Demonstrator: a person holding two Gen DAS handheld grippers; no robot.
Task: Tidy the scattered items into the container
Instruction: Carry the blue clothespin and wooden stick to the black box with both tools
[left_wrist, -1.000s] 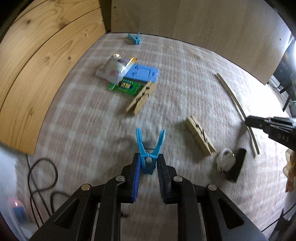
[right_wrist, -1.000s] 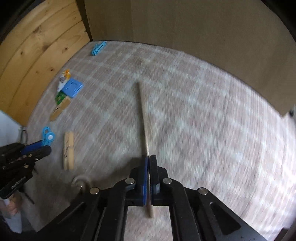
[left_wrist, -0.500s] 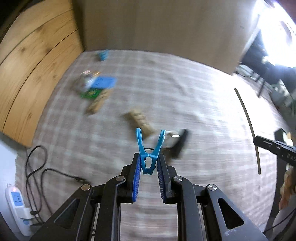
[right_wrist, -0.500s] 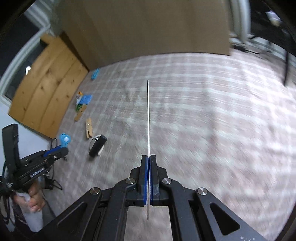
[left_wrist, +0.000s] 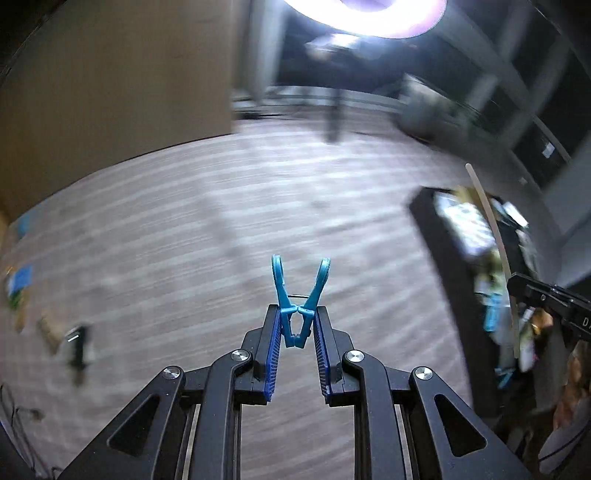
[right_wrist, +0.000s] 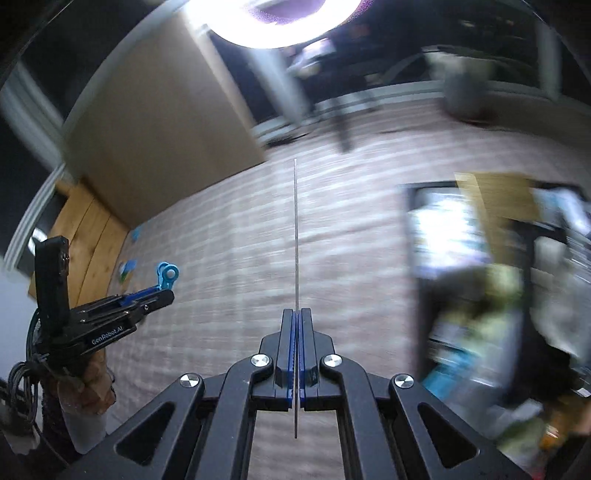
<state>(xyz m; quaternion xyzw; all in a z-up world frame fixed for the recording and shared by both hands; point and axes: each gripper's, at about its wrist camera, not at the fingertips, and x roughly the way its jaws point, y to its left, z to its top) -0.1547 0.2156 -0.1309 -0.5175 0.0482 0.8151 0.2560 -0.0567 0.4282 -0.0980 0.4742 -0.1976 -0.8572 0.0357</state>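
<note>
Nearest the left wrist camera, the left tool (left_wrist: 295, 325) stands nearly closed, its blue pads pinching the lower end of a blue clothespin (left_wrist: 298, 297). The clothespin's long axis runs away from the camera along the fingers, and its two ringed tips splay apart at the far end. Beyond the clothespin lies a wide stretch of bare checked carpet (left_wrist: 229, 229), blurred into streaks, open all the way to a tan panel (left_wrist: 122, 85) that bounds it at the far left. Left of the clothespin, near the picture's edge, a few small scattered items (left_wrist: 48, 325) lie smeared on the carpet, too blurred to name.

Right of the clothespin, well apart from it, stands the dark-rimmed container (left_wrist: 439, 251), its near edge running away from the camera and its inside filled with blurred, mixed things. Over the container hangs a thin pale stick (left_wrist: 495, 236), clamped by the right tool (left_wrist: 517, 284) at the picture's right edge.

Seen from the right wrist camera, the right tool (right_wrist: 296, 314) is fully closed on that stick (right_wrist: 296, 236), which shows edge-on as a fine line pointing straight ahead, with a short length trailing back behind the pads. Its container (right_wrist: 410, 229) sits just to the right, blurred. Far left, the left tool (right_wrist: 162, 293) carries the clothespin (right_wrist: 167, 275) over open carpet (right_wrist: 240, 280).
</note>
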